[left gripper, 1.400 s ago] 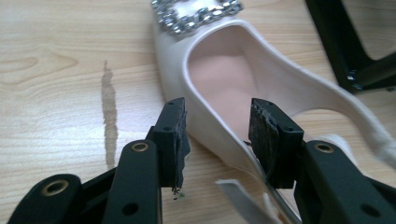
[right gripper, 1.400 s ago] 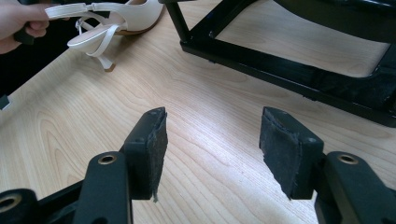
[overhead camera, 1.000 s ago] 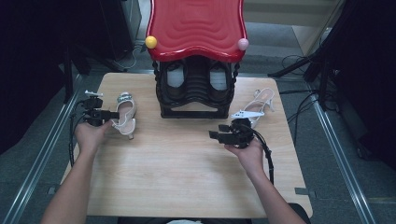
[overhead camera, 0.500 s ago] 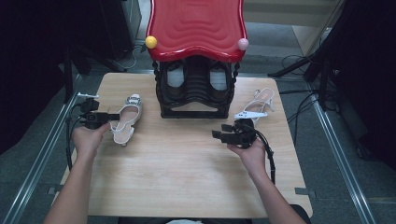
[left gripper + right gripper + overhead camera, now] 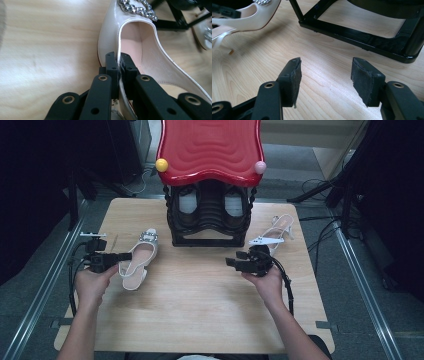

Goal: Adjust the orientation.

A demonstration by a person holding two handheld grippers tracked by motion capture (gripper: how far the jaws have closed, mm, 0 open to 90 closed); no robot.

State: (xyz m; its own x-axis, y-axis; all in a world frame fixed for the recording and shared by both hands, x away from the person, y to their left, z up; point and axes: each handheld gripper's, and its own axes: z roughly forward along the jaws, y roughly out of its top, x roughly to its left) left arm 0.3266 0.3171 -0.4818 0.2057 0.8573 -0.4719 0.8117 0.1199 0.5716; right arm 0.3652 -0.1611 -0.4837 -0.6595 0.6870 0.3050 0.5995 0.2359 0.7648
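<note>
Straight ahead, a black rack (image 5: 210, 217) under a red top (image 5: 210, 147) stands at the counter's (image 5: 200, 310) far edge, a second shoe (image 5: 277, 230) lying right of it. Dark floor and cables surround the wooden counter. Left gripper (image 5: 107, 258) reaches level, jaws clamped on the white shoe's (image 5: 137, 260) side wall, left of the rack. Right gripper (image 5: 245, 262) hovers, jaws apart, empty.

Left gripper (image 5: 117, 258) grips white shoe (image 5: 138, 259) (jaws pinching its side).
</note>
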